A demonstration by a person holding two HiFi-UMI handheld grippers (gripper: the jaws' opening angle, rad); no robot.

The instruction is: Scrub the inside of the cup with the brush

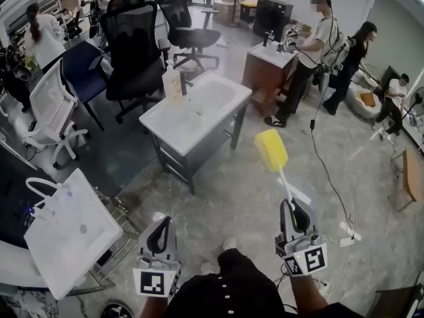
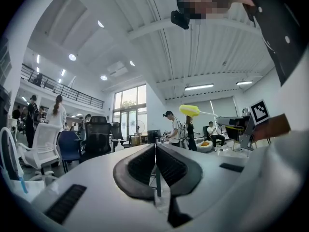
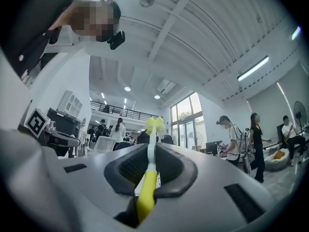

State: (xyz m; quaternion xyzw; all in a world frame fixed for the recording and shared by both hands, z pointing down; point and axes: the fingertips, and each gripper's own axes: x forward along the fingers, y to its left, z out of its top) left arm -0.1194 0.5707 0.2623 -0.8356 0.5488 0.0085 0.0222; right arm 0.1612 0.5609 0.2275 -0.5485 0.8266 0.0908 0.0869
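My right gripper (image 1: 289,209) is shut on the brush (image 1: 272,150), which has a yellow sponge head, a thin white stem and a yellow handle. In the right gripper view the handle (image 3: 146,197) runs between the closed jaws of the right gripper (image 3: 150,151) and the sponge head (image 3: 154,124) sticks out ahead. My left gripper (image 1: 159,236) is held low at the left, shut with nothing in it (image 2: 155,146). The brush head (image 2: 189,110) also shows in the left gripper view. A small clear thing (image 1: 197,113), possibly the cup, stands on the white sink table (image 1: 218,91) ahead; I cannot tell for sure.
A pale bottle (image 1: 172,85) stands on the sink table's far left corner. Black and white office chairs (image 1: 136,45) crowd behind it. A white basin unit (image 1: 69,227) is at my near left. A wooden sink stand (image 1: 268,65) with people beside it is at the back right. A cable (image 1: 324,171) lies on the floor.
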